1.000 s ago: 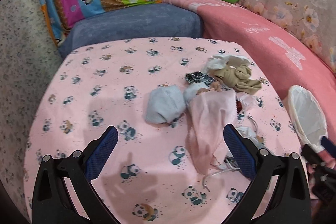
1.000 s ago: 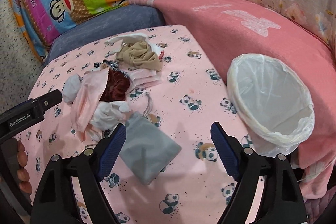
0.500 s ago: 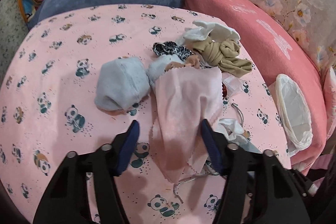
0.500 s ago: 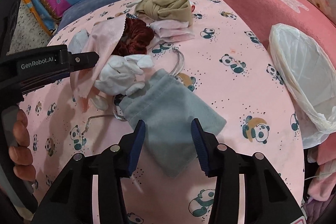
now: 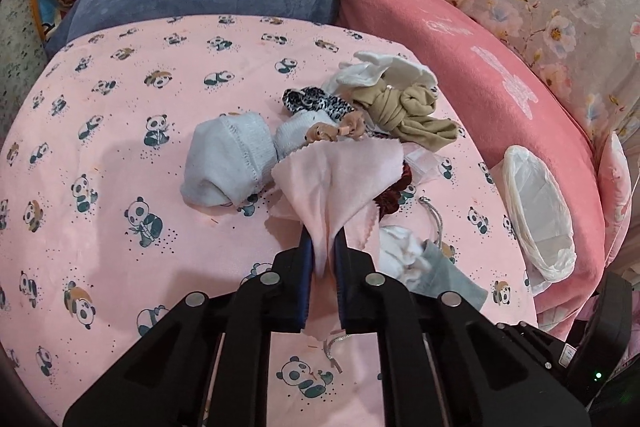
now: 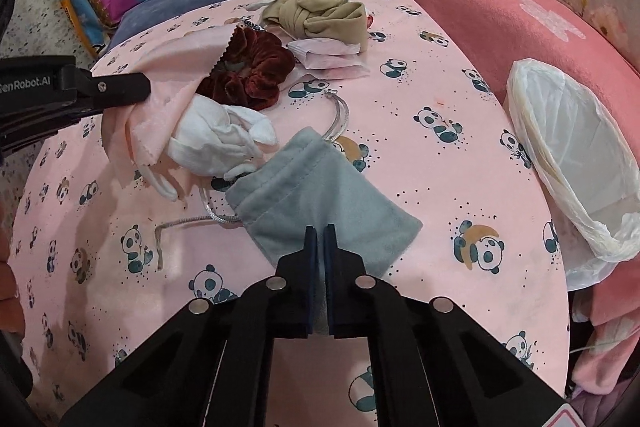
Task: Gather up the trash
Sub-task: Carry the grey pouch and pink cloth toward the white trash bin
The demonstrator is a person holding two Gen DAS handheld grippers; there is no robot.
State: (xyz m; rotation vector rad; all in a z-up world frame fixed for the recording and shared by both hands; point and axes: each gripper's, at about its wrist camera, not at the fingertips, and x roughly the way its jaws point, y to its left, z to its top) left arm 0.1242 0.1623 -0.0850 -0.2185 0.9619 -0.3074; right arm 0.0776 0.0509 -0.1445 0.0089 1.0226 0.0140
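Right wrist view: right gripper [image 6: 319, 233] fingers pinch grey pouch [image 6: 320, 195]; left gripper [image 5: 323, 247] fingers clamp pink cloth [image 5: 340, 175]. White glove [image 6: 216, 139], scrunchie [image 6: 248, 71] crowd between; bin [image 6: 560, 131] at bed edge.

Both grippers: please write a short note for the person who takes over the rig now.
Left gripper: shut on the pink cloth.
Right gripper: shut on the grey pouch.
Both items touch the table among the pile: red scrunchie, white glove, beige cloth.
Lined bin sits at the table's right edge; nothing visible inside.
Left: carry both to the bin, then the rest.
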